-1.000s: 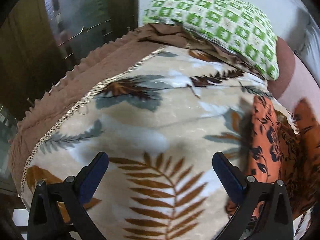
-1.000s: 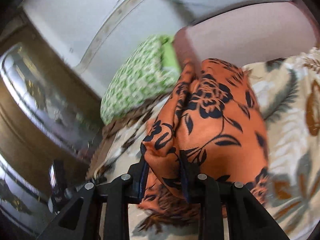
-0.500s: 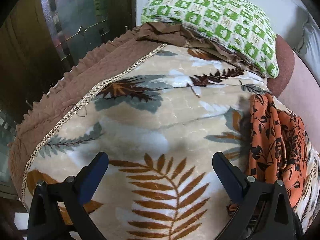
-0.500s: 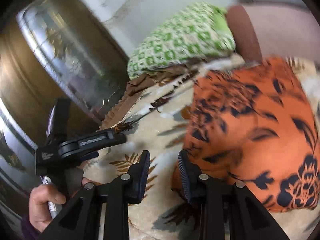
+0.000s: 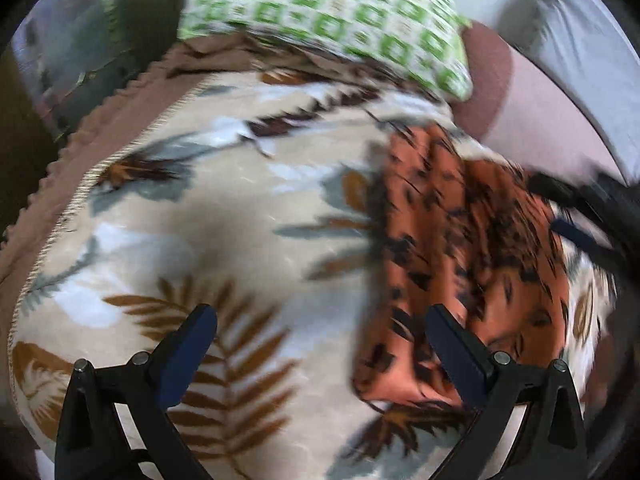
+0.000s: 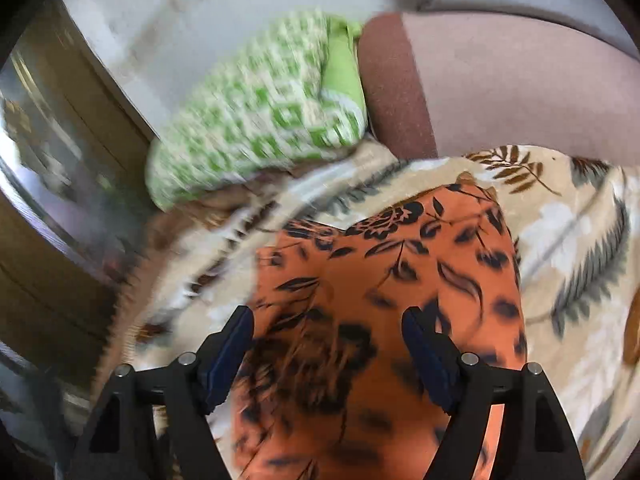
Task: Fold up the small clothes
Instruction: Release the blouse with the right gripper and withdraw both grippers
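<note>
**Cloth dropped, right claw letting go**

Since a second ago the orange cloth (image 6: 384,300) has left my right claw (image 6: 328,344) and now lies flat on the blanket (image 5: 208,208); both views have swung sideways and smeared. The right claw's jaws are opening, hovering over the cloth with nothing pinched, as far as I can see. My left claw (image 5: 320,344) hangs spread wide and empty, its right finger over the cloth's near edge.

I judge one fold is just laid down, and the release is ending. Next I need to pick a fresh edge or corner and bring it across, or smooth the piece.

From the right wrist, the cloth's long axis runs away from me, its narrower far end pointing toward the green pillow (image 6: 260,120) and the headboard (image 6: 520,80).
</note>
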